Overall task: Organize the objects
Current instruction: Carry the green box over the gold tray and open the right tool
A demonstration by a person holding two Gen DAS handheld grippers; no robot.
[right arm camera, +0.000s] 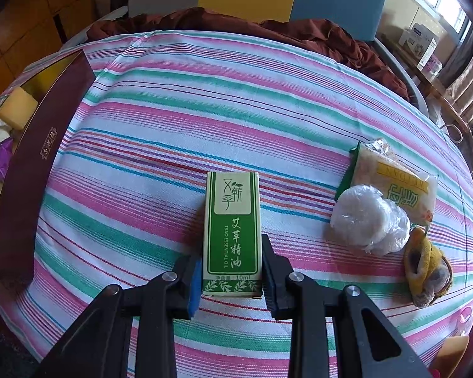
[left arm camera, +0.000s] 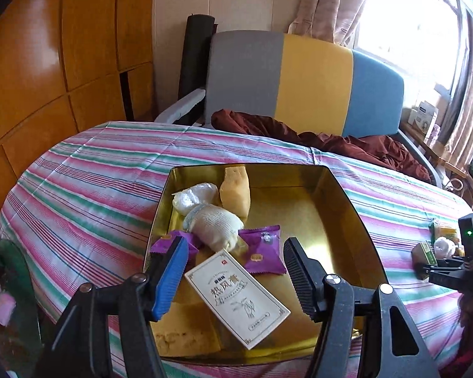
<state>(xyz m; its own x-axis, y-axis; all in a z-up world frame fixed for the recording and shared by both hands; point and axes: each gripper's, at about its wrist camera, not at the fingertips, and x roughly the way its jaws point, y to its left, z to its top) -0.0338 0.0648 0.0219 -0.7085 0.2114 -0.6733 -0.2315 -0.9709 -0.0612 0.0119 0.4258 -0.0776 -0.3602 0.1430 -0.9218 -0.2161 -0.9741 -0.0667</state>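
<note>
On the pink-and-green striped worktop cloth [right arm camera: 267,100], my right claw [right arm camera: 231,271] clamps the green-and-white cardboard oil box [right arm camera: 232,230] while my left claw [left arm camera: 236,271] hangs apart over the gold-lined tin [left arm camera: 340,195]; the narrow box could twist loose.

The right half of the gold-lined rectangular tin [left arm camera: 299,214] lay bare, its left crowded; wide striped cloth [right arm camera: 205,94] stretched open between tin and the crinkled plastic-wrapped bundle [right arm camera: 370,220].
</note>
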